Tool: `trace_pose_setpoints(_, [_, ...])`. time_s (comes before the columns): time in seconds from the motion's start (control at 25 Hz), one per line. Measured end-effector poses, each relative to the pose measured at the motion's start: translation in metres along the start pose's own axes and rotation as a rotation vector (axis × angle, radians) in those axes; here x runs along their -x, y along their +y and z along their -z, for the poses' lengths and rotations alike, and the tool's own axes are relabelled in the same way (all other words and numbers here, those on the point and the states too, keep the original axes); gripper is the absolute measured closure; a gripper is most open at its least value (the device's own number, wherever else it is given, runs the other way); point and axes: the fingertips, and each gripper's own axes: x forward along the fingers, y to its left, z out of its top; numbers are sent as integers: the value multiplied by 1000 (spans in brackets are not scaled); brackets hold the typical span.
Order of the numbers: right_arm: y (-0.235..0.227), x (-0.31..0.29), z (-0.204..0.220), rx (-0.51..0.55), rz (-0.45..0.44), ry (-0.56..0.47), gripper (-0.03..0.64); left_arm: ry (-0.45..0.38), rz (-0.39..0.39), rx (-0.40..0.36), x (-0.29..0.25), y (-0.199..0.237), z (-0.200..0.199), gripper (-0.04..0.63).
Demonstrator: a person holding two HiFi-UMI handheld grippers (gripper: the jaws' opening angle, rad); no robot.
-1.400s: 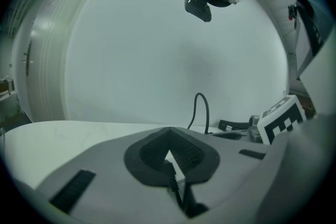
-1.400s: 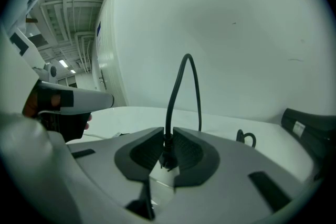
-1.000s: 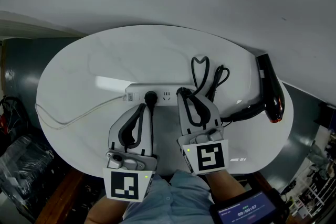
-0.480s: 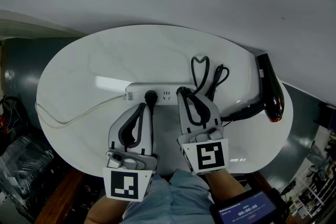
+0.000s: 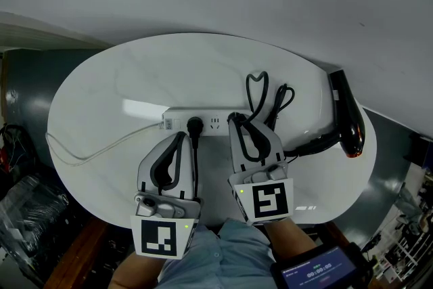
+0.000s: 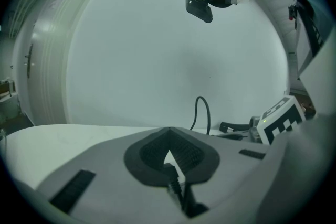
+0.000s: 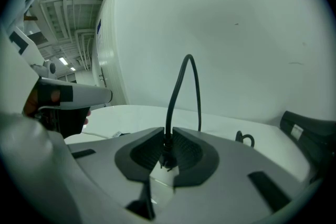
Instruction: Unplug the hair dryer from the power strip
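A white power strip (image 5: 177, 120) lies across the middle of the white oval table (image 5: 108, 84). The black hair dryer (image 5: 346, 120) rests at the table's right edge. Its cord (image 5: 258, 88) loops behind the strip. My right gripper (image 5: 235, 120) is shut on the black plug (image 7: 167, 157) at the strip's right end, and the cord (image 7: 184, 92) arches up from its jaws. A second black plug (image 5: 195, 125) sits in the strip further left. My left gripper (image 5: 182, 137) lies shut and empty just left of that plug's cord, with the plug (image 6: 169, 169) showing past its tips.
The strip's white cable (image 5: 101, 152) curves off to the table's left edge. A plain grey wall stands close behind the table. A screen (image 5: 318, 274) sits low at the right by my body. Clutter (image 5: 20, 206) fills the floor at left.
My left gripper has shifted slightly left and rolled a little, away from the second plug's cord. The right gripper and its plug have not moved.
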Motion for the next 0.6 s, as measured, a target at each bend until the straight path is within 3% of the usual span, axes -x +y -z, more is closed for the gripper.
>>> trace_pose_setpoints(0.12, [1, 1, 3, 10, -2, 20, 572, 74, -19, 64, 4, -2, 13, 597])
trace_pose_setpoints(0.36, [1, 3, 3, 3, -1, 20, 572, 44, -2, 39, 4, -3, 7, 597])
trace_pose_setpoints(0.6, [0, 4, 2, 2, 1, 17, 572, 69, -16, 62, 7, -4, 11, 597])
